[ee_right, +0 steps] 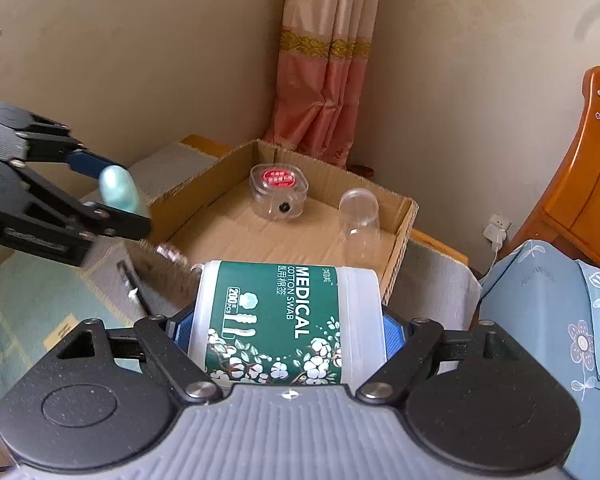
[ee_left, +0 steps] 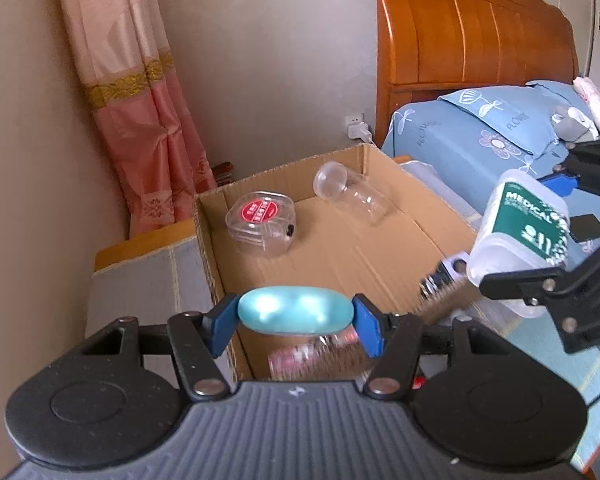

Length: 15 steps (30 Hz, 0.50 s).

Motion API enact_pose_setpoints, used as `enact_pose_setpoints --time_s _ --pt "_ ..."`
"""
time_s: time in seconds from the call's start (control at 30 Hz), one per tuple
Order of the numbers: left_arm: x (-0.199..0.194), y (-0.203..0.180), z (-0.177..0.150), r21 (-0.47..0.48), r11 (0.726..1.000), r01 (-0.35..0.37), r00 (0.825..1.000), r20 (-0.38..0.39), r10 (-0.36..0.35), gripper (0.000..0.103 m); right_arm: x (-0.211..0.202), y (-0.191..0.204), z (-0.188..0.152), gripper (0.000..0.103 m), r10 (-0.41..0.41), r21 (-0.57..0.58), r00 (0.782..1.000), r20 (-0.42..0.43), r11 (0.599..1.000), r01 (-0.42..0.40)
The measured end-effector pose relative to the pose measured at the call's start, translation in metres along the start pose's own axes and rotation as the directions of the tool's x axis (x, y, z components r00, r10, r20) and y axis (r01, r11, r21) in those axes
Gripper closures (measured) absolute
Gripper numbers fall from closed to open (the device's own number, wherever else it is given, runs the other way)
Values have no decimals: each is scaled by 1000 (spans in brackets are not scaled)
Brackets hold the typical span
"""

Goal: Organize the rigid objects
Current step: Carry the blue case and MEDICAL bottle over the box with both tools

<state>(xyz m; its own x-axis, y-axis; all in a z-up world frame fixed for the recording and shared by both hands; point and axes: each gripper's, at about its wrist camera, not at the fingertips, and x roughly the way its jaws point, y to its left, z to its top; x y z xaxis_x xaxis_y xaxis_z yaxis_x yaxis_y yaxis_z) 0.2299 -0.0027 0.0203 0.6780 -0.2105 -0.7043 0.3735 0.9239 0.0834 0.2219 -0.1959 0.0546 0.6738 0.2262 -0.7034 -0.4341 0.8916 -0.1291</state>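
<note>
My left gripper is shut on a glossy teal oval object, held above the near edge of an open cardboard box; both show at the left of the right wrist view, the gripper and the oval. My right gripper is shut on a white cotton swab box with a green label, held over the box's near right side; it shows in the left wrist view. Inside the cardboard box lie a clear case with a red label and a clear jar.
A hairbrush leans at the box's near right wall, and a blurred pink item lies below my left fingers. The box sits on a cloth-covered nightstand beside a bed with blue bedding, a wooden headboard and a pink curtain.
</note>
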Motion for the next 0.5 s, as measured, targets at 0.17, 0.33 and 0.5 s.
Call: enact_pose_setpoints --time_s 0.17,0.33,0.5 --pt "35 8 8 -14 1000 -4 999 -52 3 43 17 -11 15 16 -6 7 1000 -17 1000 6" --pt "59 14 6 -12 1000 -22 995 -99 20 42 38 -16 22 16 -1 23 999 -48 1000 2" --pt "60 23 11 -36 998 -48 998 -47 46 14 50 -14 25 16 -6 17 998 -66 1000 7"
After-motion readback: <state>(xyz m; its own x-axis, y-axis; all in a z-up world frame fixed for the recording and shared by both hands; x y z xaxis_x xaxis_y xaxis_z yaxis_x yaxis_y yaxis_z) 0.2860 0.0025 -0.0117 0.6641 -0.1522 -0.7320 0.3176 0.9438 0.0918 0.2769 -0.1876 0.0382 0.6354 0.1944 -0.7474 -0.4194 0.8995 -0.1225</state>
